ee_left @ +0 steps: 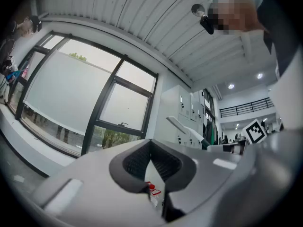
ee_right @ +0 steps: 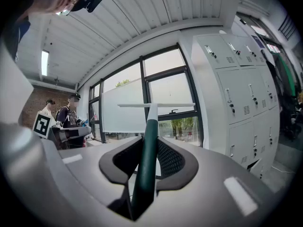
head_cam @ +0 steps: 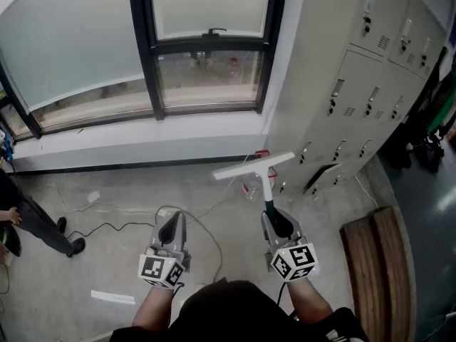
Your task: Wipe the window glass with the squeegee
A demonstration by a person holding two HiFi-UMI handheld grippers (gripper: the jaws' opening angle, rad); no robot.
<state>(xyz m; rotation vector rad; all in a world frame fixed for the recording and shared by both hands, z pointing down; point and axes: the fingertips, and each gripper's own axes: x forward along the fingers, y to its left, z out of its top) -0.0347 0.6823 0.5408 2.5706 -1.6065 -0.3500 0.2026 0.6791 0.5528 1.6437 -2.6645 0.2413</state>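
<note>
a concrete floor runs to the window glass [head_cam: 206, 6] on the far wall, with cables [head_cam: 107, 226] trailing at left. the left gripper [head_cam: 172, 226] is clenched on nothing; the right gripper [head_cam: 278, 223] grasps the squeegee [head_cam: 254, 167] by its handle, blade well short of the pane. this is likely the approach: step forward and lay the blade flat, clear of the lockers [head_cam: 356, 84] at right.

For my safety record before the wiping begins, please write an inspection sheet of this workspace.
Surface: window glass, squeegee not on it yet.
Job's things: squeegee, upright, blade toward the window.
Clutter: clear bottle and white strip on the floor.
Grippers: left gripper shut, empty; right gripper shut on the squeegee handle.
Cables: black cable lying across the floor.
Surroundings: lockers, wooden bench, a person's legs at left.
</note>
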